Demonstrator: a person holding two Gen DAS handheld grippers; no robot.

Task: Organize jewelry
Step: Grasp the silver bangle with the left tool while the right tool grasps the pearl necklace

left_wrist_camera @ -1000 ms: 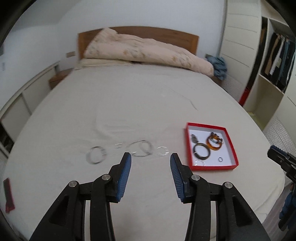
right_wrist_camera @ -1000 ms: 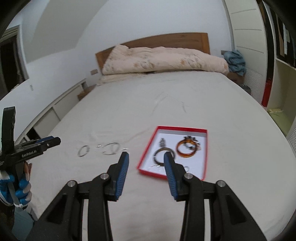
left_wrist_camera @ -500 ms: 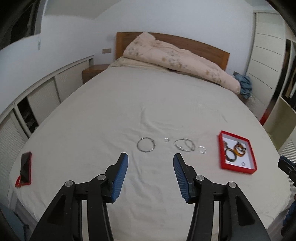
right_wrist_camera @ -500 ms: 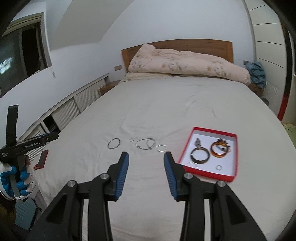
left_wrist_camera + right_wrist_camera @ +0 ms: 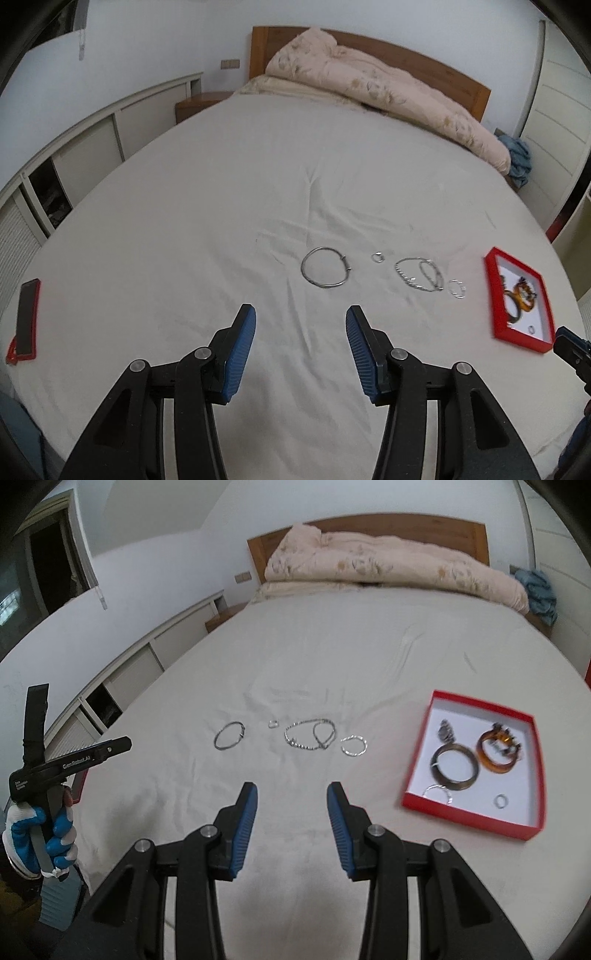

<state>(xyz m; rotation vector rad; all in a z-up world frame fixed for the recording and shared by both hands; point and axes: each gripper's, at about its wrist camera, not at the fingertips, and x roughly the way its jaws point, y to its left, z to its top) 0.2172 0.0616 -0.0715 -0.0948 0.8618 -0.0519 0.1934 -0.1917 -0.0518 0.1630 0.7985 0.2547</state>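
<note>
Loose silver jewelry lies in a row on the bed: a bangle [image 5: 325, 268] [image 5: 229, 734], a small ring [image 5: 377, 257] [image 5: 272, 723], a chain bracelet [image 5: 419, 274] [image 5: 309, 734] and a small hoop [image 5: 457, 288] [image 5: 354, 745]. A red box [image 5: 495, 295] [image 5: 480, 818] to their right holds a dark bangle [image 5: 453, 768], an orange bangle [image 5: 496, 751] and smaller pieces. My left gripper [image 5: 300, 321] is open and empty, short of the bangle. My right gripper [image 5: 291, 796] is open and empty, short of the chain.
A red-cased phone [image 5: 25, 319] lies at the bed's left edge. A rolled duvet [image 5: 369, 85] lies along the wooden headboard. Low cabinets [image 5: 74, 155] run along the left wall. The gloved hand holding the left gripper [image 5: 40, 823] shows at the right wrist view's left edge.
Both grippers have swung left and drawn closer to the bed. The loose jewelry now sits nearer the centre of each view. The jaws stay open and empty.
</note>
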